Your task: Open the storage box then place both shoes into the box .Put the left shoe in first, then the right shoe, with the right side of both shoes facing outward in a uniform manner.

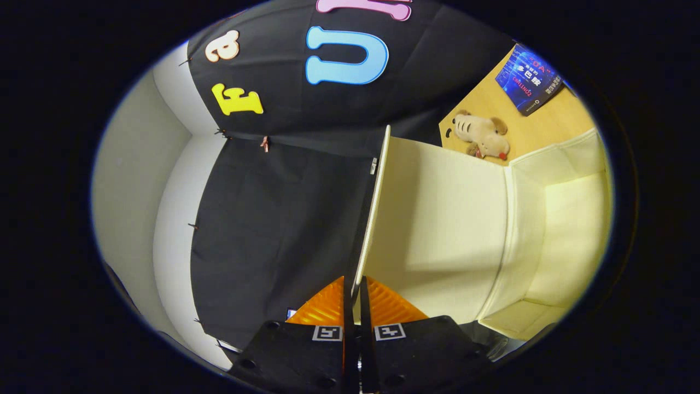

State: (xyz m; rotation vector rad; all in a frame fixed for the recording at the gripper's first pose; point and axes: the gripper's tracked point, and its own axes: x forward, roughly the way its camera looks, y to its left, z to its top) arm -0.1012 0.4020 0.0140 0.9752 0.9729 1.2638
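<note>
Both fingers [377,298] of the gripper [358,298] press on the near edge of the box lid [437,219], which runs away from them as a thin cream panel seen almost edge-on. The lid stands swung out from the box [569,241], whose cream inside opens just beyond its hinge fold, so opening looks well along. To finish it well, I judge the pinch should stay firm and follow the lid's arc about the hinge rather than pull straight, since a thin edge can slip out. On the wooden table [492,104] beyond the box lie a plush dog [484,137] and a blue book [528,76].
</note>
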